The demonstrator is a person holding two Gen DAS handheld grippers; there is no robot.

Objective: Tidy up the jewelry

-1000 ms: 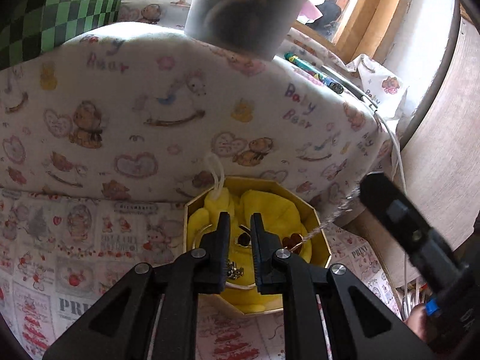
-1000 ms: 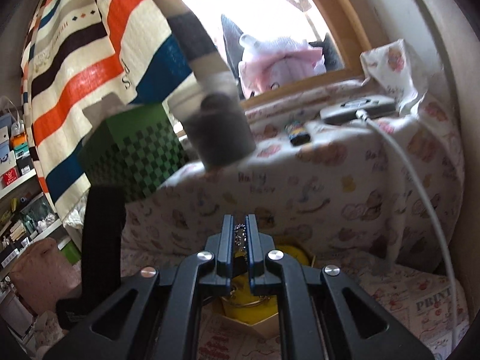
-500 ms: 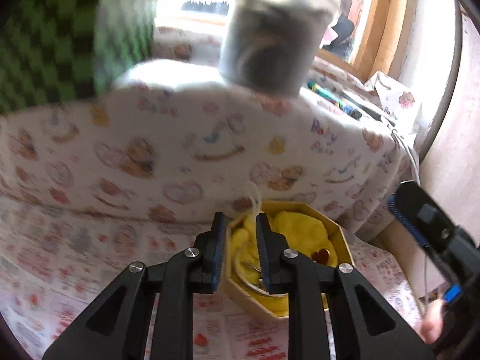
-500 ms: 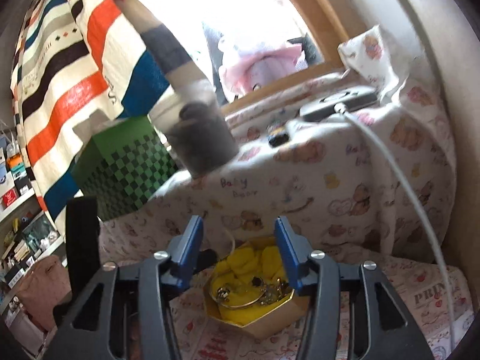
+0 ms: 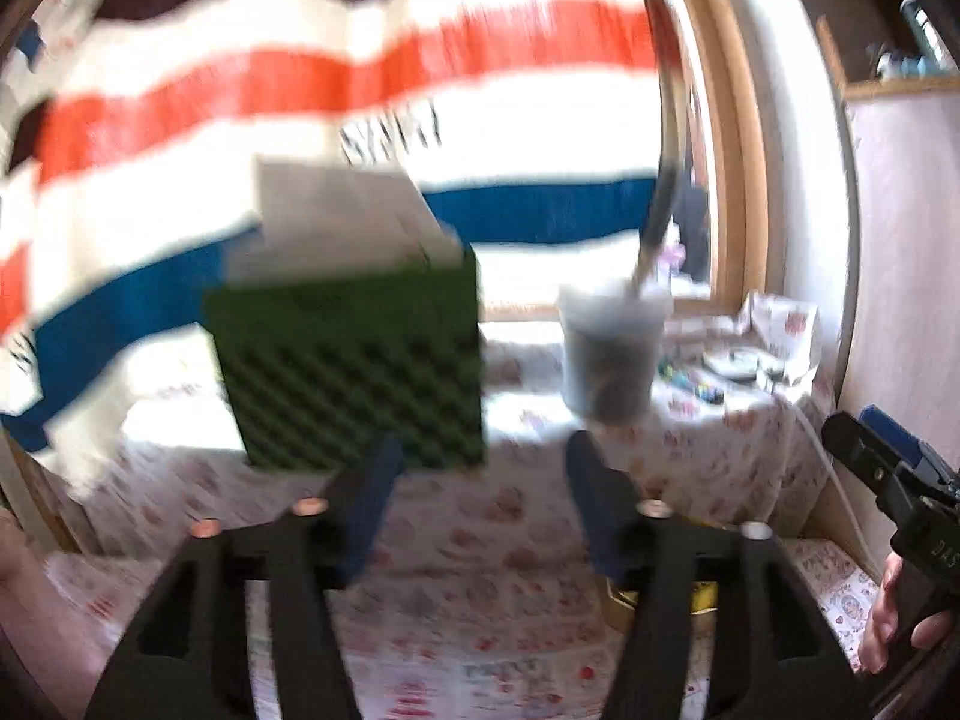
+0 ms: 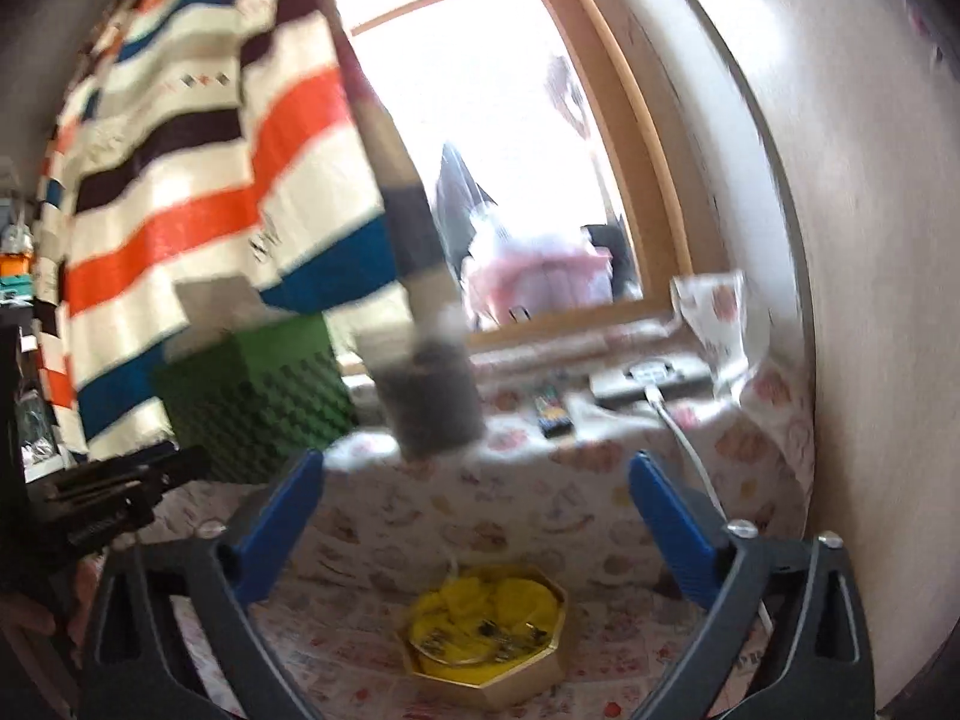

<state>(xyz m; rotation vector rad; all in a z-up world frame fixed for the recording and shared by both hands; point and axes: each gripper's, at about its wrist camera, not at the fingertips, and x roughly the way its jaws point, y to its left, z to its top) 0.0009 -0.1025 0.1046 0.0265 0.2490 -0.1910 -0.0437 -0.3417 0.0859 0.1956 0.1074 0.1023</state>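
Both claws released — nothing held
Octagonal gold box with yellow lining (image 6: 486,642) sits lower centre, between right gripper (image 6: 480,504) fingers; left gripper (image 5: 480,486) spread wide.

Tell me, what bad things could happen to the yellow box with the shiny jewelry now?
1. The jewelry box sits open on the printed cloth, its bracelet and small pieces loose on the yellow lining, so a bump might spill them.
2. Both the right gripper and left gripper are open and empty above it; the left view is blurred from fast motion, so a swing could clip the grey cup on the ledge.
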